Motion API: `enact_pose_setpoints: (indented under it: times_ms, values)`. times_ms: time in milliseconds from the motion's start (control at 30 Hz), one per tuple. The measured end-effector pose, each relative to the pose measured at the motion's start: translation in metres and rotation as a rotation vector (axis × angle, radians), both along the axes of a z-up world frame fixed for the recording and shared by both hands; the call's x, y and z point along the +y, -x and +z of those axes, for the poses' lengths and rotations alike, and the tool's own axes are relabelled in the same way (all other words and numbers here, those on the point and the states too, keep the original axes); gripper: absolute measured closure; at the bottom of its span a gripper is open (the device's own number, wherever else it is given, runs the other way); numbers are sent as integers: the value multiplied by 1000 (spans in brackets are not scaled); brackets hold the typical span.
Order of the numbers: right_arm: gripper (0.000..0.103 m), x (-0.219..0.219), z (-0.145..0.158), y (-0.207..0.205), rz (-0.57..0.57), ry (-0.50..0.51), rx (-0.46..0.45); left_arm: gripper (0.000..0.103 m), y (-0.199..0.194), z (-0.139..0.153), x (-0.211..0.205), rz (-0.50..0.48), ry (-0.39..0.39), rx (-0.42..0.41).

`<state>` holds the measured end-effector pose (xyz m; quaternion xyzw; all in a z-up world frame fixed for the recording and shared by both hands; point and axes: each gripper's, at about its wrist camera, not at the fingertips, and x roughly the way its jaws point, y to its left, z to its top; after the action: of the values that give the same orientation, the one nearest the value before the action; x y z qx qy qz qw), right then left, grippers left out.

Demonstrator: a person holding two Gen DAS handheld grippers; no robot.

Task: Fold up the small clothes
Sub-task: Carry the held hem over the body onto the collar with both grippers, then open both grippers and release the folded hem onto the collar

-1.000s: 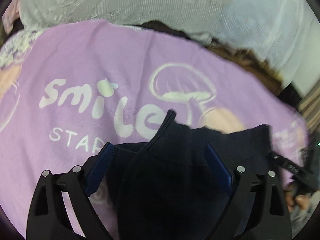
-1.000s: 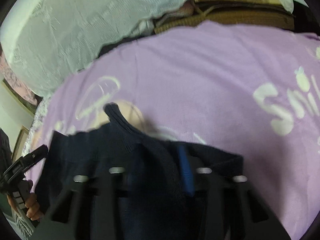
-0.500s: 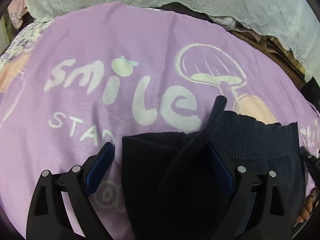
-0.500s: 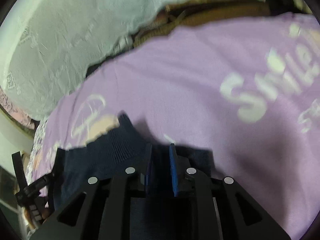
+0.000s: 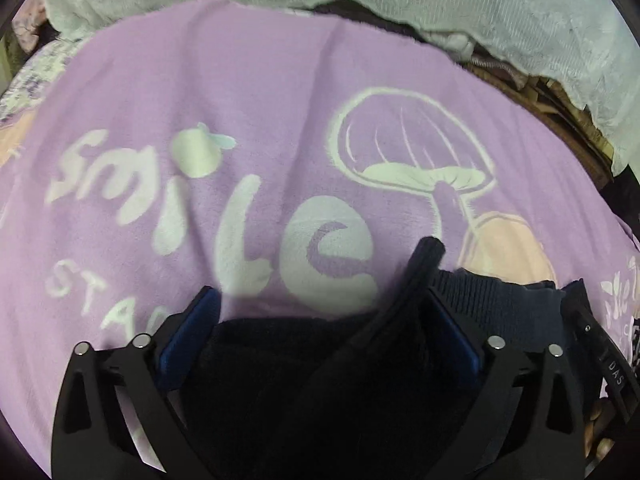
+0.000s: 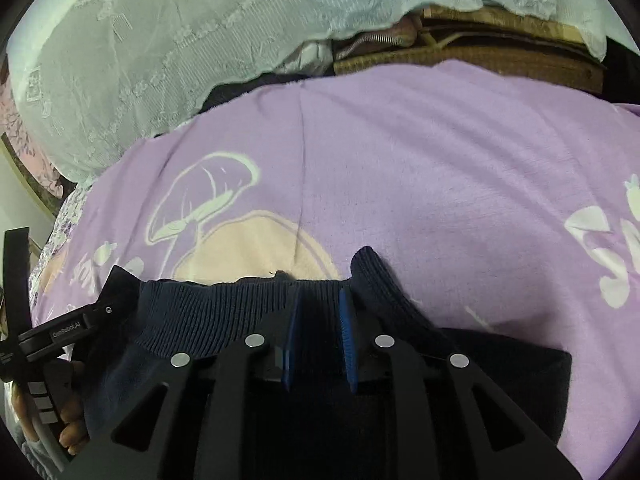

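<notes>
While left tongs open wide, right tongs straddle the garment.

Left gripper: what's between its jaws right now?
In the left wrist view, the left gripper jaws stand wide and are opening; between them lies the dark navy garment, its folded edge rising by the right-side pad, on the purple blanket.

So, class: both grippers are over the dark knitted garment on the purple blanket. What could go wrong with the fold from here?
1. The left gripper is opening; the navy garment between its jaws may slump.
2. A ribbed flap sticks up and may crease crookedly.
3. The right gripper, jaws narrowly apart at the waistband, may drag it on the purple blanket.
</notes>
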<state>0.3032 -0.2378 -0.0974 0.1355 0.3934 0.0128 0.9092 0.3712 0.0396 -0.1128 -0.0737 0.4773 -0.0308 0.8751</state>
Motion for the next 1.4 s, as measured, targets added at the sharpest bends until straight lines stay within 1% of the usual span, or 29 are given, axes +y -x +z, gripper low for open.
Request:
enact_pose_setpoints:
  times_ms: [33, 100, 167, 200, 267, 300, 333, 367, 400, 433, 500, 533, 567, 600, 633, 733, 767, 833, 900, 933, 1033, 1100, 1167, 1233, 1267, 1300, 1333, 1367, 1400]
  values:
    - [80, 2, 8, 13, -2, 18, -34, 8, 12, 10, -1, -10, 8, -28]
    - [80, 9, 25, 34, 39, 40, -94, 8, 38, 30, -6, -62, 36, -88]
    - [80, 24, 31, 56, 91, 67, -115, 7, 68, 43, -15, -110, -7, -148]
    - [79, 31, 29, 63, 111, 80, -107, 6, 76, 43, -18, -119, -27, -156]
    - [76, 51, 2, 73, 152, 167, -18, 5, 91, 21, -30, -141, -74, -100]
    - [76, 56, -5, 79, 151, 210, -39, 5, 93, 7, -37, -146, -121, -75]
    - [76, 59, -3, 78, 151, 213, -38, 4, 97, -2, -45, -141, -198, -93]
    - [77, 57, 1, 76, 147, 201, -28, 4, 107, -2, -56, -133, -280, -166]
    - [79, 50, 3, 78, 128, 159, -28, 5, 111, 2, -59, -136, -317, -177]
    - [80, 43, 5, 86, 107, 129, -36, 5, 116, 8, -60, -141, -329, -176]
    - [79, 39, 10, 106, 92, 104, -64, 5, 137, 20, -51, -150, -233, -190]
    - [77, 37, 16, 127, 91, 106, -91, 5, 147, 22, -47, -148, -195, -192]
    - [76, 35, 17, 140, 87, 113, -101, 5, 160, 21, -45, -147, -188, -183]
    - [69, 34, 15, 149, 80, 128, -95, 4, 162, 17, -50, -147, -200, -178]
    - [65, 32, 3, 156, 72, 145, -38, 4, 169, 10, -52, -146, -230, -174]
    - [65, 22, -3, 160, 85, 122, -30, 4, 174, 5, -58, -140, -260, -170]
    - [65, 23, -3, 160, 86, 131, -29, 4, 171, 4, -57, -138, -253, -160]
    - [65, 23, 0, 164, 77, 143, -48, 4, 169, 10, -47, -125, -177, -142]
    - [65, 21, 9, 167, 70, 120, -73, 4, 168, 22, -36, -114, -108, -146]
    - [65, 19, 18, 163, 74, 94, -92, 4, 161, 30, -32, -108, -95, -149]
    - [65, 13, 40, 144, 57, 55, -119, 4, 125, 51, -26, -70, -115, -161]
    - [65, 4, 50, 119, 39, 20, -114, 4, 101, 55, -21, -43, -121, -155]
    - [65, -5, 50, 100, 19, -11, -107, 4, 74, 52, -11, 10, -126, -148]
    - [65, -20, 38, 79, -27, -29, -78, 4, 55, 40, 0, 52, -131, -122]
    - [65, -28, 28, 70, -49, -27, -53, 4, 46, 30, 6, 71, -135, -98]
    - [66, -37, 9, 61, -80, -12, -11, 4, 34, 7, 16, 95, -137, -39]
    - [68, -43, -4, 58, -78, -29, -1, 4, 29, -6, 22, 97, -105, -14]
    - [68, -48, -7, 60, -73, -68, -34, 4, 31, -4, 21, 103, -109, -50]
    - [68, -48, -2, 60, -73, -68, -23, 4, 33, 1, 15, 95, -143, -60]
